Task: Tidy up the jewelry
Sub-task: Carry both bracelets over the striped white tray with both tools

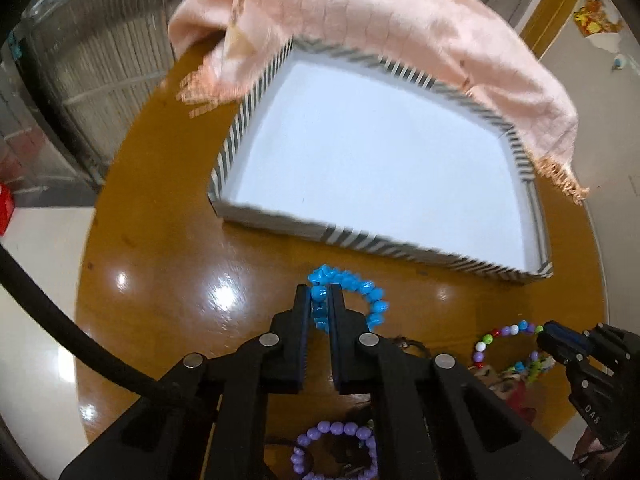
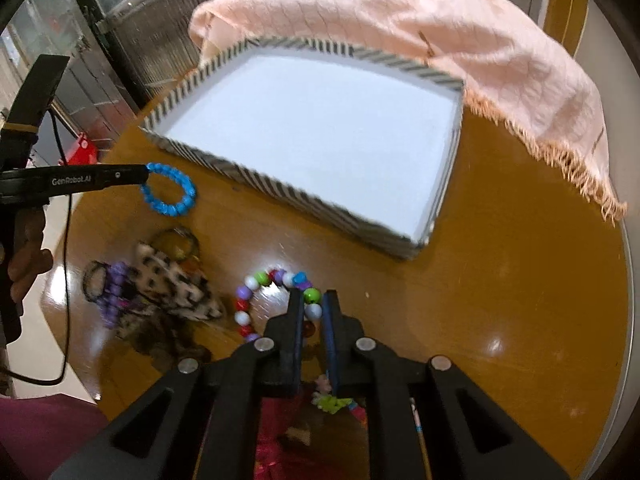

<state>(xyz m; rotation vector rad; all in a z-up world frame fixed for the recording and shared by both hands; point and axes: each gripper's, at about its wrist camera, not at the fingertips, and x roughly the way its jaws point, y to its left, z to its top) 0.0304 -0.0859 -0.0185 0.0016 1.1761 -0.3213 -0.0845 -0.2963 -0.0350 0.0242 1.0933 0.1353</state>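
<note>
My left gripper is shut on a blue bead bracelet and holds it just in front of the striped tray. In the right wrist view the blue bracelet hangs from the left gripper, left of the tray. My right gripper is shut on a multicoloured bead bracelet, low over the brown table; it also shows in the left wrist view. The tray's white inside holds nothing.
A pink fringed cloth drapes over the tray's far rim. A purple bead bracelet, a leopard-print scrunchie, dark hair ties and an amber ring lie near the round table's front edge.
</note>
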